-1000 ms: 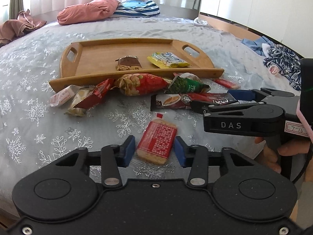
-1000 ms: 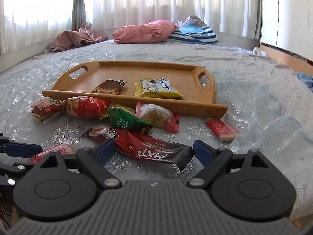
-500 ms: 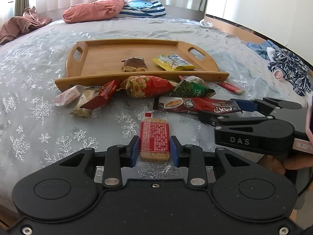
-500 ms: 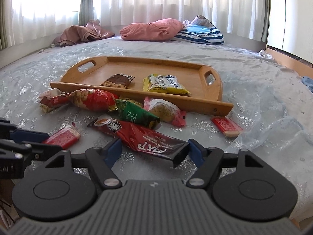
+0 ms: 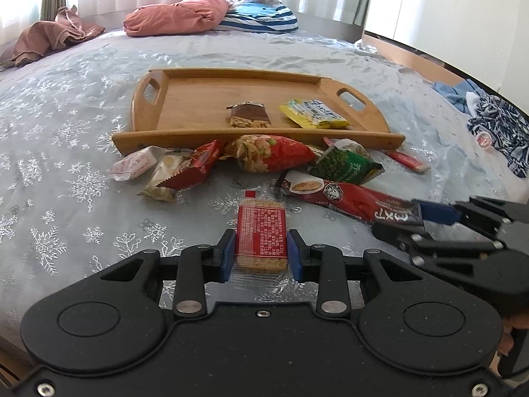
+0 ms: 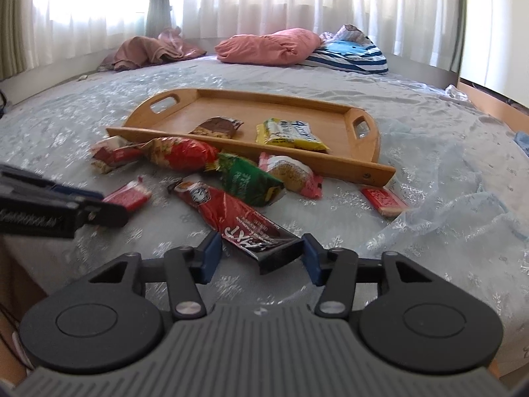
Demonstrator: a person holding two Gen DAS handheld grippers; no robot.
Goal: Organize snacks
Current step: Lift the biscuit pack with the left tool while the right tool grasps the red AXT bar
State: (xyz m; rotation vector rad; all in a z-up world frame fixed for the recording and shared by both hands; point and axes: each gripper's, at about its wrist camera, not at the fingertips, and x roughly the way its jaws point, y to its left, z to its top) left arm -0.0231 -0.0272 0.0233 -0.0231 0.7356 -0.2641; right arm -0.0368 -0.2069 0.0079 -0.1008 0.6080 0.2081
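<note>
My left gripper (image 5: 261, 254) is shut on a red-labelled cracker bar (image 5: 261, 231), both blue pads against its sides, just above the bedspread. My right gripper (image 6: 261, 258) is open, its pads on either side of the dark end of a long red snack pack (image 6: 238, 218), the right pad close to it. A wooden tray (image 5: 205, 99) holds a brown bar (image 5: 249, 115) and a yellow pack (image 5: 312, 114). Several loose snacks lie along the tray's near rim, among them a red peanut bag (image 5: 274, 157) and a green bag (image 5: 347, 165).
A second small red cracker bar (image 6: 383, 200) lies right of the tray's corner. Pillows (image 6: 274, 46) and clothes lie at the far side of the bed. Crumpled clear plastic (image 6: 463, 205) lies at the right. The bed's edge runs just under both grippers.
My left gripper closed on the red cracker bar and straightened it. My right gripper narrowed around the end of the long red pack and moved closer to it.
</note>
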